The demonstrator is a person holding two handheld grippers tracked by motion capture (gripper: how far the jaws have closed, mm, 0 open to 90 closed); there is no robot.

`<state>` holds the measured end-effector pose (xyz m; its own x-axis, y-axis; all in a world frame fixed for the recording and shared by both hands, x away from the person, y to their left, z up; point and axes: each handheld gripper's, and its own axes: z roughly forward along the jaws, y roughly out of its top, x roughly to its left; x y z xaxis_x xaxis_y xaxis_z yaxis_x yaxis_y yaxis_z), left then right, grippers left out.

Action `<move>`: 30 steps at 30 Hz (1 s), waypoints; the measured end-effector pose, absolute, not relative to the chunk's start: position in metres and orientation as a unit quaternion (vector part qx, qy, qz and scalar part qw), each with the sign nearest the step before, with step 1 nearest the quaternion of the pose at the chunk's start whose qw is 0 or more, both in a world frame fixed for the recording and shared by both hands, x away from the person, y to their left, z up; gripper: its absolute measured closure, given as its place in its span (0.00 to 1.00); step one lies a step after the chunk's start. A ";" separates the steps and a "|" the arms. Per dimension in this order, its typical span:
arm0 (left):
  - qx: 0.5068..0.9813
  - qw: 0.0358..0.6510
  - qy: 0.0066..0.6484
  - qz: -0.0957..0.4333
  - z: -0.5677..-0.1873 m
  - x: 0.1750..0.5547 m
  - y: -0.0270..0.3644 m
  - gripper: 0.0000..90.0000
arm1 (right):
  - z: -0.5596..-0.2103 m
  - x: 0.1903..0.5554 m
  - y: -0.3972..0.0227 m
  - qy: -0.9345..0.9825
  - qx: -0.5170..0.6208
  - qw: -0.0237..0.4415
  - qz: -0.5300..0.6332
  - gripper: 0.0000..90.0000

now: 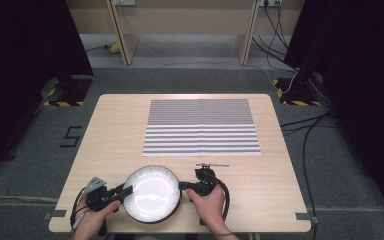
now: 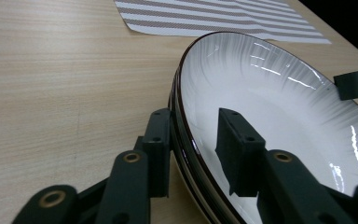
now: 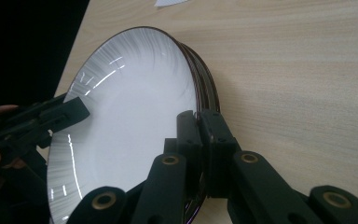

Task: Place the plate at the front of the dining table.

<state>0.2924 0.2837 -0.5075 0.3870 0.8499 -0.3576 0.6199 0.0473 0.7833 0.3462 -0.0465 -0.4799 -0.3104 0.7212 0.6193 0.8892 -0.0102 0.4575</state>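
Note:
A white plate (image 1: pixel 152 194) with a dark rim lies on the wooden table (image 1: pixel 260 200) near its front edge. Layered dark rims show under it in both gripper views, like a small stack. My left gripper (image 1: pixel 126 190) straddles the plate's (image 2: pixel 270 102) left rim. In the left gripper view the left gripper (image 2: pixel 195 114) has one jaw against the outside of the rim, while the other stands inside the bowl with a gap, so it is open. My right gripper (image 1: pixel 182 185) is at the opposite rim. In the right gripper view the right gripper (image 3: pixel 199 113) is shut on the plate's (image 3: pixel 130 102) edge.
A grey-and-white striped mat (image 1: pixel 201 127) lies flat across the far middle of the table. A thin grey metal item (image 1: pixel 212 164) rests just behind the right gripper. Cables trail over the floor to the right of the table.

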 end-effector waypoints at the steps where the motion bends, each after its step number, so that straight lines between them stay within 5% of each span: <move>1: 0.677 0.483 0.543 0.115 -0.508 0.292 0.285 0.70 | -0.480 0.346 -0.047 -0.696 -0.578 0.102 -0.413 0.97; 13: 0.686 0.481 0.538 0.096 -0.500 0.284 0.296 0.78 | -0.474 0.346 -0.042 -0.717 -0.571 0.087 -0.390 0.96; 18: 0.682 0.477 0.546 0.092 -0.500 0.286 0.295 0.78 | -0.472 0.336 -0.034 -0.727 -0.564 0.030 -0.390 0.96; 30: 0.683 0.469 0.551 0.101 -0.502 0.291 0.294 0.77 | -0.472 0.339 -0.021 -0.732 -0.559 0.005 -0.389 0.96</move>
